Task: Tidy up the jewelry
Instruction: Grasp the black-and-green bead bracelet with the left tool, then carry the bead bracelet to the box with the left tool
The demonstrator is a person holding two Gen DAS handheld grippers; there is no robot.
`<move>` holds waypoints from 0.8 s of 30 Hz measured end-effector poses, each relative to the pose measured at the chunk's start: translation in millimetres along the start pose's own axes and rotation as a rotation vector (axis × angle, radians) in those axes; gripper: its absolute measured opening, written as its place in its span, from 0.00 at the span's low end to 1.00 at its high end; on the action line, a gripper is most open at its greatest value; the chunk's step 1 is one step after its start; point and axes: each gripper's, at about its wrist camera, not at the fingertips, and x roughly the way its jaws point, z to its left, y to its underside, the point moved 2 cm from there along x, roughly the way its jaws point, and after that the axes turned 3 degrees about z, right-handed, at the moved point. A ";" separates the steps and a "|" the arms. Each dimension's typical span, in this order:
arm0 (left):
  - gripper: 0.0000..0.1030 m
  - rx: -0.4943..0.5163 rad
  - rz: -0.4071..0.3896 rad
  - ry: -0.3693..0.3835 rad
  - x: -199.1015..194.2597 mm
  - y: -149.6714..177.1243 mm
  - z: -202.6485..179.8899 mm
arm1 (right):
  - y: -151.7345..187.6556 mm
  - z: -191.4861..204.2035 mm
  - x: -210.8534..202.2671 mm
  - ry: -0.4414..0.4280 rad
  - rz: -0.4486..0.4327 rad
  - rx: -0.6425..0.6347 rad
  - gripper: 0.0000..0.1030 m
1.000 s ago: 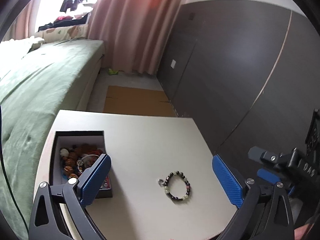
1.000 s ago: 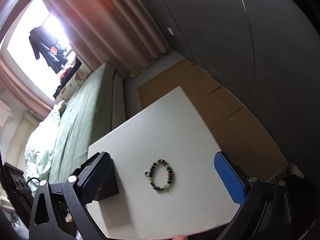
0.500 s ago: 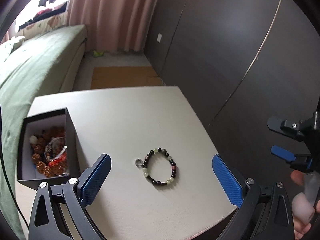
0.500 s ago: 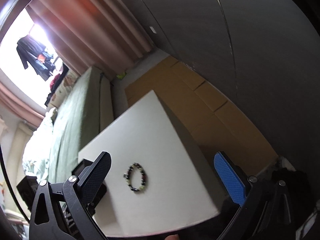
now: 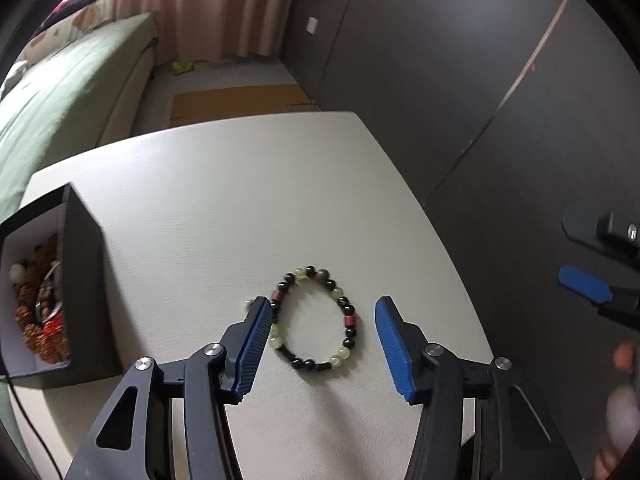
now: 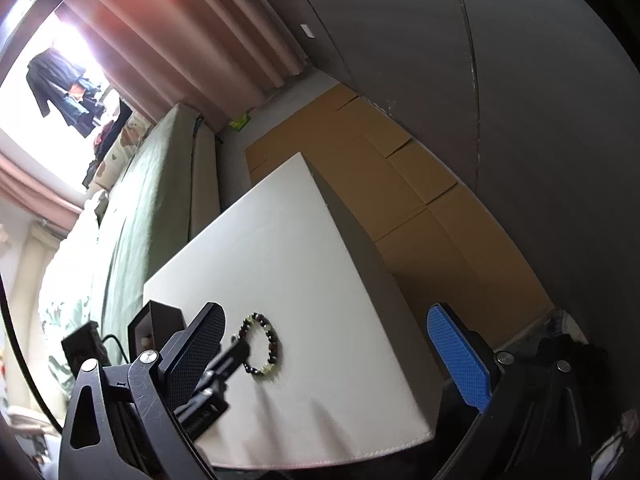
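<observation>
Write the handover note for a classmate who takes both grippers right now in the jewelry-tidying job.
Left gripper: open, low over the table, fingers on either side of the bead bracelet, not yet closed on it.
Right gripper: open, holding nothing, off the table's right edge.
Black box at table left, already holding other beaded pieces.
Left to do: close on the bracelet, lift it, place it in the box.

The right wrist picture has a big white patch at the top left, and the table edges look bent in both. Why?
Right wrist view: the window behind the curtain is overexposed, washing out detail around the hanging clothes. Both views: fisheye lenses curve straight lines, such as the table edges. Left wrist view: the bracelet is sharp; the fingers at far right are blurred.
</observation>
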 end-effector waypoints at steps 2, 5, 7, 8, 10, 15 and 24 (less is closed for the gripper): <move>0.50 0.016 0.016 -0.005 8.1 0.3 -3.5 | -2.8 -1.0 2.1 0.008 0.001 0.003 1.00; 0.49 0.039 0.038 -0.017 19.7 2.2 -5.7 | -7.1 -3.4 2.8 0.039 -0.003 -0.004 1.00; 0.49 0.051 0.048 -0.022 23.9 2.8 -7.6 | -8.6 -5.1 2.5 0.051 -0.002 -0.002 1.00; 0.48 0.059 0.052 -0.026 26.0 3.0 -8.5 | -10.7 -5.8 2.5 0.054 -0.002 -0.004 1.00; 0.47 0.081 0.047 -0.045 28.6 3.6 -11.2 | -10.8 -5.2 1.5 0.061 -0.005 -0.009 1.00; 0.24 0.131 0.037 -0.114 29.1 6.0 -14.7 | -7.4 0.0 1.8 0.067 0.003 -0.030 1.00; 0.07 0.025 -0.010 -0.045 0.3 -1.2 11.6 | 6.4 13.3 5.7 0.064 0.038 -0.091 1.00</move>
